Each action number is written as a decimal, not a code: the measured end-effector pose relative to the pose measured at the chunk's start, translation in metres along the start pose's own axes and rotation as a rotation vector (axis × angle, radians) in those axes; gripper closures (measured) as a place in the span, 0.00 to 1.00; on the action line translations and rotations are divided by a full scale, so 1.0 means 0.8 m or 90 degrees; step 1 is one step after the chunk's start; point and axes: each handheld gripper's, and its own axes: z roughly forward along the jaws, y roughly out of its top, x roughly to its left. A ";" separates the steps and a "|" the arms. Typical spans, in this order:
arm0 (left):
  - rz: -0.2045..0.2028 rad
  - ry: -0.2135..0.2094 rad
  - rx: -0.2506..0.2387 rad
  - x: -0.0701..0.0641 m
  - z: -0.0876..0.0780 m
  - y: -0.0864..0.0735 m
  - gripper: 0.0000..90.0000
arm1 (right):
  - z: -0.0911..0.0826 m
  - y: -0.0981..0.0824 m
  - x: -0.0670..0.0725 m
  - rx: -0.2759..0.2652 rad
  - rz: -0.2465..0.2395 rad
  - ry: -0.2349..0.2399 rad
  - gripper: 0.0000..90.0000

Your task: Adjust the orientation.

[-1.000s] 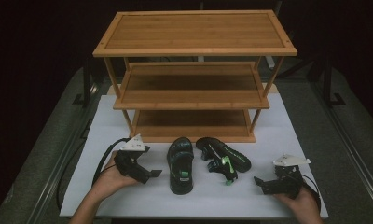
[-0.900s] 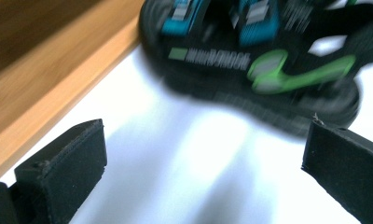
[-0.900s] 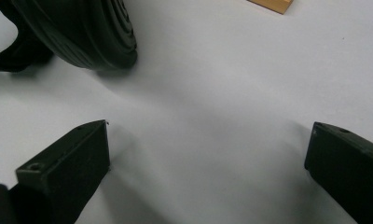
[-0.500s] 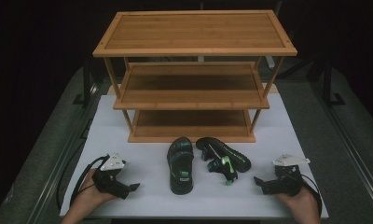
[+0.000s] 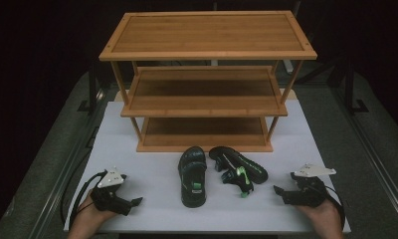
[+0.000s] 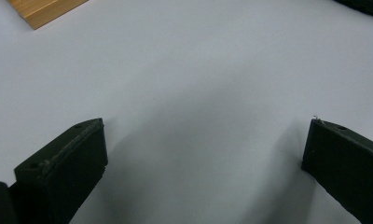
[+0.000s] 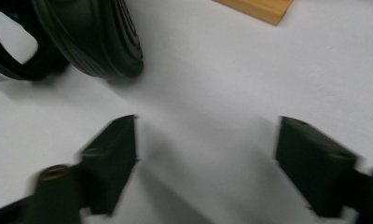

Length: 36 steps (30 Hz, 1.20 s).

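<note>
left gripper [image 5: 136, 201] low at the near left of the white table [image 5: 152, 219], held in a hand [image 5: 90, 216]; in its own view jaws wide apart over bare table, nothing between them, a rack corner [image 6: 44, 10] far off at upper left

right gripper [image 5: 277, 190] at the near right, in the other hand [image 5: 322, 214], pointing toward the shoes; jaws have just been closing but are apart, blurred in its own view, nothing between them

left shoe [image 5: 192, 175] upright near table centre, toe toward the rack. right shoe [image 5: 238, 169] just beside it, tipped on its side, green detail showing; its sole [image 7: 105, 42] lies ahead of the right jaws, not touching

behind the shoes: wooden three-shelf rack [image 5: 207, 52], shelves bare
</note>
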 end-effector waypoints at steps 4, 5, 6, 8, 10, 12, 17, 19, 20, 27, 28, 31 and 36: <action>0.000 -0.001 0.000 0.000 0.000 0.000 0.00 | -0.011 0.010 0.002 0.000 0.003 -0.002 0.57; 0.000 -0.001 0.000 0.000 0.000 0.000 0.00 | -0.014 0.015 0.005 -0.004 -0.005 0.004 0.65; 0.000 -0.001 0.000 0.000 0.000 0.000 0.00 | -0.017 0.018 0.006 -0.008 -0.011 0.004 0.72; 0.000 -0.001 0.000 0.000 0.000 0.000 0.00 | -0.024 0.031 0.011 -0.022 -0.026 0.004 0.86; 0.000 -0.001 0.000 0.000 0.000 0.000 0.00 | -0.029 0.044 0.014 -0.034 -0.034 0.018 0.98; -0.001 -0.002 0.000 0.000 0.000 0.000 0.00 | -0.032 0.055 0.017 -0.037 -0.038 0.032 1.00; 0.000 -0.001 0.001 0.001 0.000 0.000 0.00 | -0.032 0.082 0.031 -0.048 -0.069 0.088 1.00; -0.001 -0.002 0.000 0.001 0.000 0.000 0.00 | -0.031 0.091 0.036 -0.060 -0.076 0.113 1.00; -0.001 -0.001 -0.001 0.001 0.000 0.000 0.00 | -0.030 0.096 0.039 -0.062 -0.079 0.119 1.00; -0.002 -0.002 -0.001 0.001 0.000 0.000 0.00 | -0.013 0.113 0.053 -0.050 -0.107 0.135 1.00; -0.002 -0.002 -0.001 0.001 0.000 0.000 0.00 | -0.011 0.114 0.054 -0.047 -0.108 0.137 1.00; -0.002 -0.002 0.000 0.001 0.000 0.000 0.00 | -0.004 0.114 0.055 -0.037 -0.111 0.139 1.00; -0.001 -0.003 0.001 0.001 0.000 0.000 0.00 | 0.002 0.112 0.054 -0.035 -0.111 0.136 1.00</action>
